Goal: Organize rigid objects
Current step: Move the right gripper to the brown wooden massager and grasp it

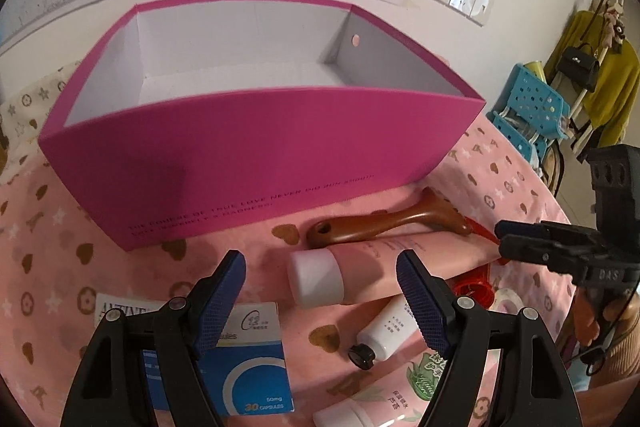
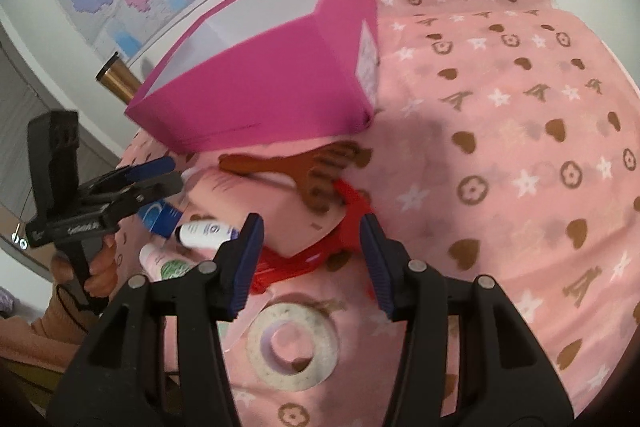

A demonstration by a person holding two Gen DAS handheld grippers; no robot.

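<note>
Left wrist view shows the left gripper (image 1: pixel 320 291) spread above a pink tube (image 1: pixel 400 263) near the magenta box (image 1: pixel 256 147); the right gripper (image 2: pixel 312 255) hangs spread, pinching nothing

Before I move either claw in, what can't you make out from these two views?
- Red plastic item: right wrist view, mostly under the pink tube and wooden comb; shape unclear.
- Blue capsule box: left wrist view, left claw covers its label.
- Pink box: front print blurred.

Magenta box (image 1: pixel 256 147), white inside, on pink cloth (image 2: pixel 500 155) with brown hearts; comb (image 1: pixel 384 223) seemingly brown.
</note>
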